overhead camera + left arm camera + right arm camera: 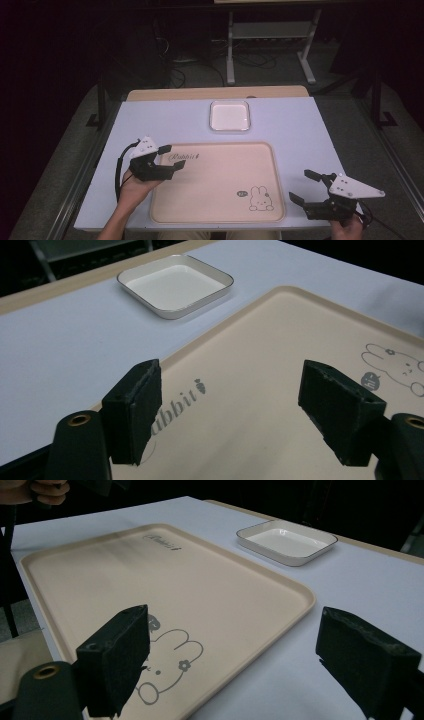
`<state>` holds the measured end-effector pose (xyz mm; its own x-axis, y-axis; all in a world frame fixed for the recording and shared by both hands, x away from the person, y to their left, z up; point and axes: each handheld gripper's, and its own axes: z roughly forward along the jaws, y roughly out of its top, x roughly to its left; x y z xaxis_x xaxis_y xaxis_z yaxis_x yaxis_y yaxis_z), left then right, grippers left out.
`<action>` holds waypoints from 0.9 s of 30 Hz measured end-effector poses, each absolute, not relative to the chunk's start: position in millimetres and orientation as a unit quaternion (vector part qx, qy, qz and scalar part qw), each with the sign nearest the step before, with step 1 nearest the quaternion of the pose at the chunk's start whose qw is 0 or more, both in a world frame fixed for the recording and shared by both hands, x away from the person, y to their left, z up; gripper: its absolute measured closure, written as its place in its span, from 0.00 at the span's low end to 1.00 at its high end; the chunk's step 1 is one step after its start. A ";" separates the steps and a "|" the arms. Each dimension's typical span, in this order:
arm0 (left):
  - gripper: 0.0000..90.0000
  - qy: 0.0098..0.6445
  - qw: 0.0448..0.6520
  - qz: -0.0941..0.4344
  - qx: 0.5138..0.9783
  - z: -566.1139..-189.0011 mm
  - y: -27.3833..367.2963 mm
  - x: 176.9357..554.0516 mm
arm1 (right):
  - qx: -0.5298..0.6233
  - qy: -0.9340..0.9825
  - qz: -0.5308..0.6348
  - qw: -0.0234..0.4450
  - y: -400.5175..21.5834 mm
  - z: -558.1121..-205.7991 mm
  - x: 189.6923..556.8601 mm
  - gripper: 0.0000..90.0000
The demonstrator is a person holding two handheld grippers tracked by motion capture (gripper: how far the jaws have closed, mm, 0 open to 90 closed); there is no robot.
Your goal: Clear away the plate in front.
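A beige tray (215, 220) with a rabbit drawing (261, 198) lies at the near middle of the table. Behind it stands an empty white square dish (229, 116). My left gripper (171, 156) hovers open over the tray's near-left corner, jaws wide apart and holding nothing. My right gripper (305, 186) is open just right of the tray's right edge. In the left gripper view the tray (280, 365) and the dish (175, 285) lie ahead. In the right gripper view the tray (150, 580), the rabbit drawing (167, 665) and the dish (287, 541) appear between the spread jaws.
The table has a pale blue top (300, 125) with a wooden strip (215, 93) along its far edge. A metal stand (270, 35) and cables sit on the dark floor beyond. A hand (35, 491) shows at the top left of the right gripper view.
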<state>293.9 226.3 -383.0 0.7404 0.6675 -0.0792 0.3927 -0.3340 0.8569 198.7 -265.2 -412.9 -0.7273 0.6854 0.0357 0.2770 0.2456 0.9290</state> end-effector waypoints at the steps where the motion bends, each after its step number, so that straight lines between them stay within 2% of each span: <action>1: 0.29 0.329 0.471 0.146 0.806 -382.4 225.0 296.4 | 0.314 0.765 0.528 0.193 -265.1 -413.0 198.8 0.15; 27: 0.34 0.337 0.417 0.139 0.832 -374.6 178.1 364.9 | 0.308 0.766 0.533 0.184 -265.2 -414.3 199.9 0.15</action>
